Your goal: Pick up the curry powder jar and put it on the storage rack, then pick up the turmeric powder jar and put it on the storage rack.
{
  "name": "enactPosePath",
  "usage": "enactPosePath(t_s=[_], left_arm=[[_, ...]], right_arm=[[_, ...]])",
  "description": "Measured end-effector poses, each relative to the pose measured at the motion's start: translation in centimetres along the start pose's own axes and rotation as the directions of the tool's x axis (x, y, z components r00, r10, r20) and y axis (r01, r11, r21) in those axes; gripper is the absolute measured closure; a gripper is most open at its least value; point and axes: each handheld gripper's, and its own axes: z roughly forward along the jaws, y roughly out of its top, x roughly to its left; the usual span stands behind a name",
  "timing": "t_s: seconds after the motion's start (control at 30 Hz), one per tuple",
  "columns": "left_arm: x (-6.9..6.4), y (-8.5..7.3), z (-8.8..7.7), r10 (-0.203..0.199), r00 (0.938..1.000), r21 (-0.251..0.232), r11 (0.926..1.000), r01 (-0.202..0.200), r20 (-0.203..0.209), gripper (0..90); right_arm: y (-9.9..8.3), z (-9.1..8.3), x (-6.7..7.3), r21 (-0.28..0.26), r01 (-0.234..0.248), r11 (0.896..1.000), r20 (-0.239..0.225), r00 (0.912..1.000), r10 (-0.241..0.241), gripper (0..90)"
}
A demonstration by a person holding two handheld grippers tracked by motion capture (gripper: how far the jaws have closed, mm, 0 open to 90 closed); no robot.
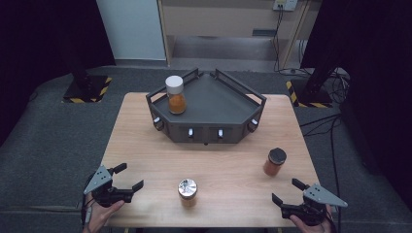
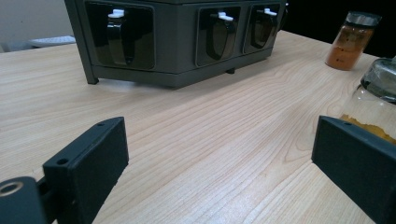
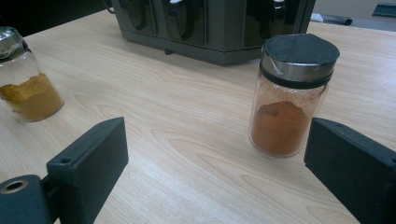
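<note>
Left gripper (image 1: pixel 128 177) and right gripper (image 1: pixel 287 191) hover, jaws wide.

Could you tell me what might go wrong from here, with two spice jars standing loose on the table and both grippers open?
1. The black-lidded jar is tall and narrow; a finger of the right gripper nudging it off-centre could tip it.
2. The silver-lidded jar stands near the table's front edge; a push from the left gripper might slide it off.
3. The white-lidded jar sits close to the rack's left rail, so placing another beside it could knock it.
</note>
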Motion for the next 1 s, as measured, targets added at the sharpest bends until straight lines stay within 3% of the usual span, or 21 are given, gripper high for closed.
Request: enactPosePath(t_s=[0.77, 1.0], left_arm=[[-0.05, 0.15, 0.35, 0.013, 0.9998, 0.013, 0.9998, -0.013, 0.017, 3.2], [-0.06, 0.21, 0.43, 0.017, 0.9996, 0.020, 0.9997, -0.017, 0.021, 3.2]], right_arm=[[-0.03, 0.01, 0.02, 0.000, 0.000, 1.000, 0.004, 1.0000, 0.000, 5.8], [-0.20, -0.15, -0.20, -0.016, -0.021, 1.000, 0.002, 0.9998, 0.021, 5.1]])
